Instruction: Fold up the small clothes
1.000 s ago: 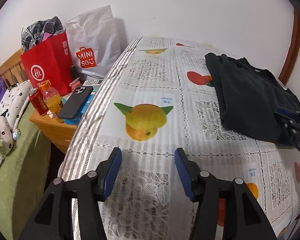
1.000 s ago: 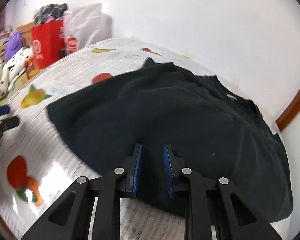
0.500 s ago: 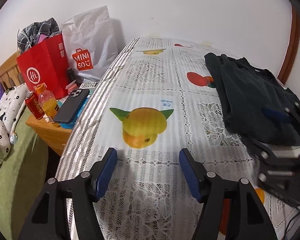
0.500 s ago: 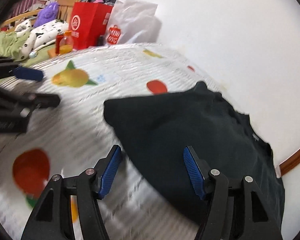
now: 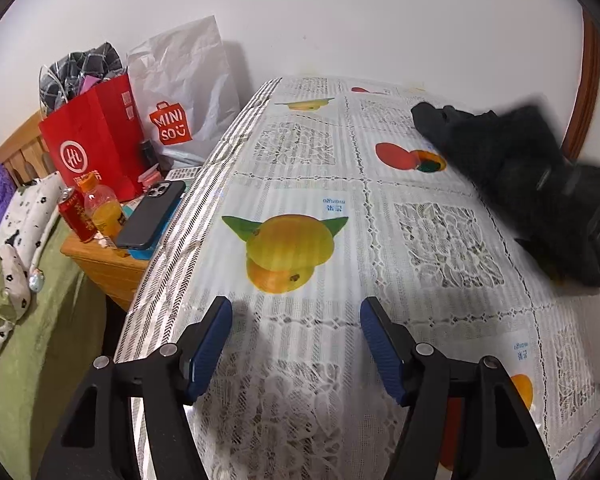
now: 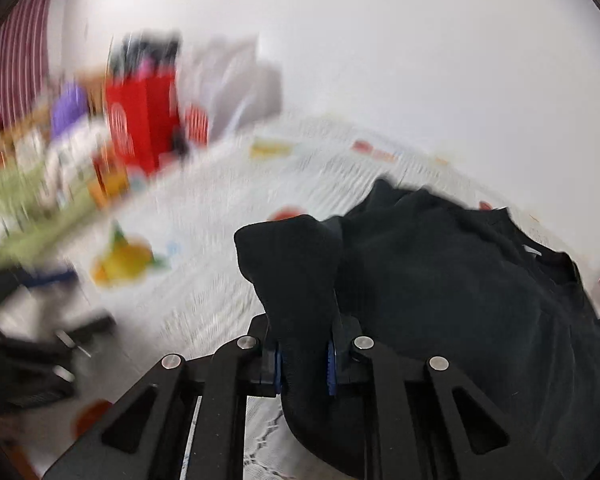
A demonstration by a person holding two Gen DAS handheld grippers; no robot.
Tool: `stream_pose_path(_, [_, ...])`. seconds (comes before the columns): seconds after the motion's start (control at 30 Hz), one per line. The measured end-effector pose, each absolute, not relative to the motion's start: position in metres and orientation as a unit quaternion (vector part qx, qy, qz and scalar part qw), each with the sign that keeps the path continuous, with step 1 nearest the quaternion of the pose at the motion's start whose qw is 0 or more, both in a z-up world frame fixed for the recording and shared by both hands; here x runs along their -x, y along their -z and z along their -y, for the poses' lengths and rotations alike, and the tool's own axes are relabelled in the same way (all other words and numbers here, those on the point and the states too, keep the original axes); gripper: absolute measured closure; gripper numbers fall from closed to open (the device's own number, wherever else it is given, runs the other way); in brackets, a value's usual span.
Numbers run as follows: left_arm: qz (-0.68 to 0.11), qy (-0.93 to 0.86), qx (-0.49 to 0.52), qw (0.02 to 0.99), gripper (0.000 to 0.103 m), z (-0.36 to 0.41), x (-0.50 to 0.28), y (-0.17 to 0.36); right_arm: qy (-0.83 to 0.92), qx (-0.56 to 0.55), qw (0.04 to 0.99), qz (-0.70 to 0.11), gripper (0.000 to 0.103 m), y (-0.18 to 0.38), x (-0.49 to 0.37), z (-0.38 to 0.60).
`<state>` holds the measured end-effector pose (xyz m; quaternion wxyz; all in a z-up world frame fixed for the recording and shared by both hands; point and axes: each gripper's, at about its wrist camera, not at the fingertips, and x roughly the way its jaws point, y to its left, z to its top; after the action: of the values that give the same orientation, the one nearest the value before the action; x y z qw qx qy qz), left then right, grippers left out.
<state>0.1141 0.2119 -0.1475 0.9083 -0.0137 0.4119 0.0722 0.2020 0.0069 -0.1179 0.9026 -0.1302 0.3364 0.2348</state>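
A black garment (image 5: pixel 500 168) lies on the right half of the fruit-print tablecloth (image 5: pixel 300 160), against the wall. In the right wrist view my right gripper (image 6: pixel 304 344) has its jaws closing on a bunched fold of the garment (image 6: pixel 460 300). The fabric fills the gap between the blue pads and stands up above them. That view is blurred by motion. The right gripper (image 5: pixel 572 200) also shows as a dark blur over the garment in the left wrist view. My left gripper (image 5: pixel 296 312) hovers open over bare tablecloth near the front edge, holding nothing.
Left of the table stands a wooden nightstand (image 5: pixel 104 264) with a phone (image 5: pixel 152 214), an orange drink bottle (image 5: pixel 102 210) and a red can (image 5: pixel 74 216). Behind it are a red paper bag (image 5: pixel 96 144) and a white bag (image 5: pixel 188 92). A green-covered bed (image 5: pixel 40 340) lies at the far left.
My right gripper opened wide, then closed on the near edge of the black garment and lifted a fold of it. The left gripper's jaws spread a little wider and it stayed put.
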Motion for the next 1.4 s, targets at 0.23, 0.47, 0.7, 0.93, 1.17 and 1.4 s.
stream_pose_path(0.23, [-0.403,-0.034,0.001,0.915,0.039,-0.166,-0.111,0.123,-0.197,-0.028,0.943,-0.268,0.089,0.048,-0.219,0.129])
stream_pose_path(0.47, [-0.373,0.059,-0.006,0.926,0.039,-0.084,-0.124,0.097,-0.103,-0.16,0.955,-0.229,0.089,0.048,-0.197,0.308])
stream_pose_path(0.7, [-0.372,0.185,-0.032,0.909,0.039,0.012,-0.131,0.098,-0.006,-0.249,0.921,-0.3,0.085,0.124,-0.163,0.422])
stream_pose_path(0.93, [-0.39,0.272,-0.052,0.878,0.039,0.085,-0.127,0.111,0.009,-0.22,0.927,-0.302,0.061,0.13,-0.146,0.441])
stream_pose_path(1.17, [-0.414,0.268,-0.065,0.868,0.039,0.12,-0.142,0.135,0.007,-0.196,0.926,-0.322,0.048,0.14,-0.169,0.438])
stream_pose_path(1.4, [-0.4,0.237,-0.058,0.883,0.082,0.125,-0.151,0.137,-0.011,-0.167,0.926,-0.339,0.084,0.148,-0.193,0.423])
